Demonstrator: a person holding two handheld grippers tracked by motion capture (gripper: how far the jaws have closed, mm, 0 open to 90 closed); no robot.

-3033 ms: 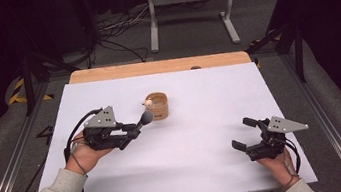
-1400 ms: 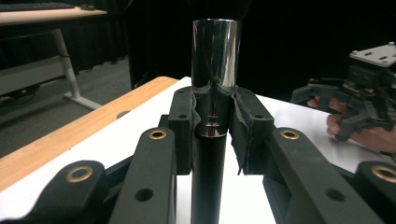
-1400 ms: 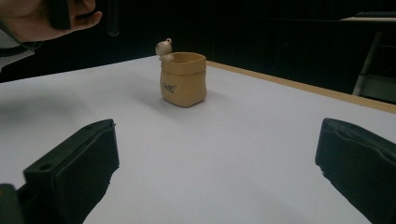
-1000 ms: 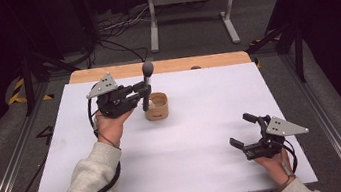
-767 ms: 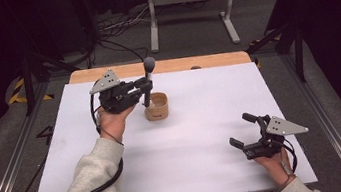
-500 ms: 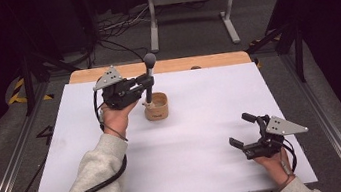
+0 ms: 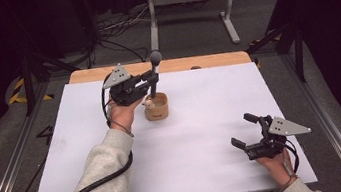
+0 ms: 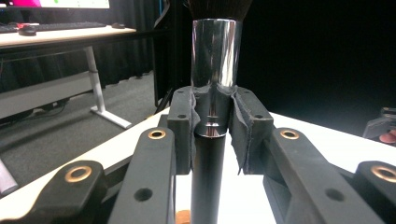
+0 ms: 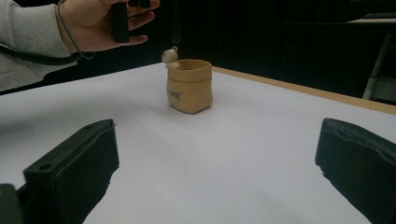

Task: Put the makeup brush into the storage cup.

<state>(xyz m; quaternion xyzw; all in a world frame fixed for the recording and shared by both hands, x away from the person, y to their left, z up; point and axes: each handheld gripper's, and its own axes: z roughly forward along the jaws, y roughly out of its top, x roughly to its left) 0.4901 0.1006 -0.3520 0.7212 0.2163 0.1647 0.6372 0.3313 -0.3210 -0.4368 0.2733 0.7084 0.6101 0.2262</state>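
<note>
High view, item by item. My left gripper (image 7: pixel 149 85) sits over the far left part of the table (image 7: pixel 90 152), which is covered in white with a bare wooden strip along its far edge. Its fingers pinch a makeup brush (image 7: pixel 154 75) with a dark handle, held upright, bristle head on top. The handle's lower end is over the tan sack-shaped cup (image 7: pixel 156 107), which stands on the white surface just right of my left hand (image 7: pixel 121 114). I cannot tell whether the handle tip reaches inside the cup. A small pale figurine (image 7: pixel 147 102) perches on the cup's near-left rim. My right gripper (image 7: pixel 251 129) rests low at the near right of the table, well apart from the cup, fingers spread and holding nothing.

Left gripper view. Both black fingers (image 8: pixel 184 123) press against the brush (image 8: pixel 212 88) where the chrome ferrule meets the dark handle. The brush stands vertical between the pads; dark bristles leave the top of the frame. A bit of tan shows beside the handle at the bottom edge.

Right gripper view. Two black fingers (image 9: pixel 74 161) stand wide apart with bare white table (image 9: pixel 243 154) between them. Beyond them stands the cup (image 9: pixel 189 86), upright, small lettering on its front too small to read, with the figurine (image 9: pixel 170 57) on its left rim. My left hand (image 9: pixel 100 21) is above and left of it.
</note>
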